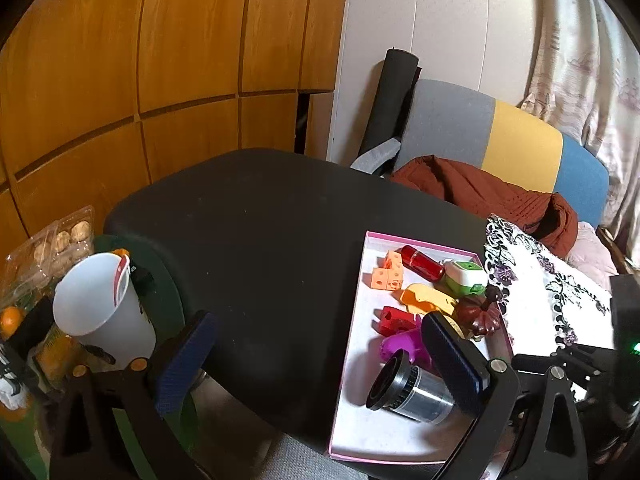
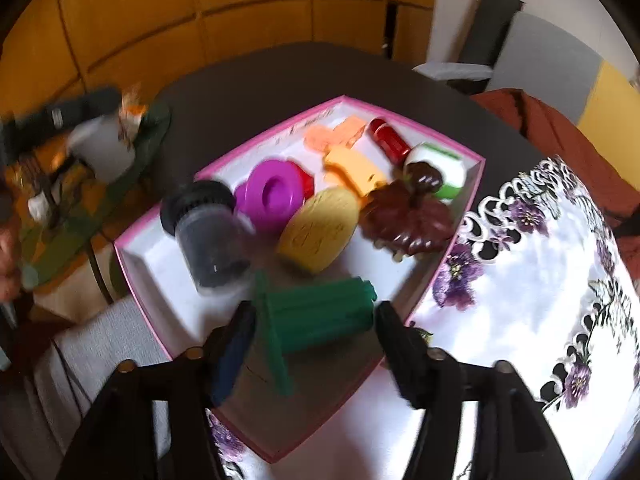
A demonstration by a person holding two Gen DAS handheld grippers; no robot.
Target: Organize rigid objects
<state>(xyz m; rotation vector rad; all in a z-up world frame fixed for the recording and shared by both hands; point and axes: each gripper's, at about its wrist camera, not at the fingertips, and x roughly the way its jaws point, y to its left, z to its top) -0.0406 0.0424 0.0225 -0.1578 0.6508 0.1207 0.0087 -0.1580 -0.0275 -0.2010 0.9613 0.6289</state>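
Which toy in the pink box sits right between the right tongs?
The green ribbed cylinder, lying on its side at the near corner of the pink box between the right tongs. The other toys lie farther back.

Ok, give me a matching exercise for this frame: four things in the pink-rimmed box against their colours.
Things:
1. spool between the right tool's fingers
2. ring
3. oval piece
4. capsule

Colours:
A. red
B. yellow
C. green
D. magenta

Pairs: 1-C, 2-D, 3-B, 4-A
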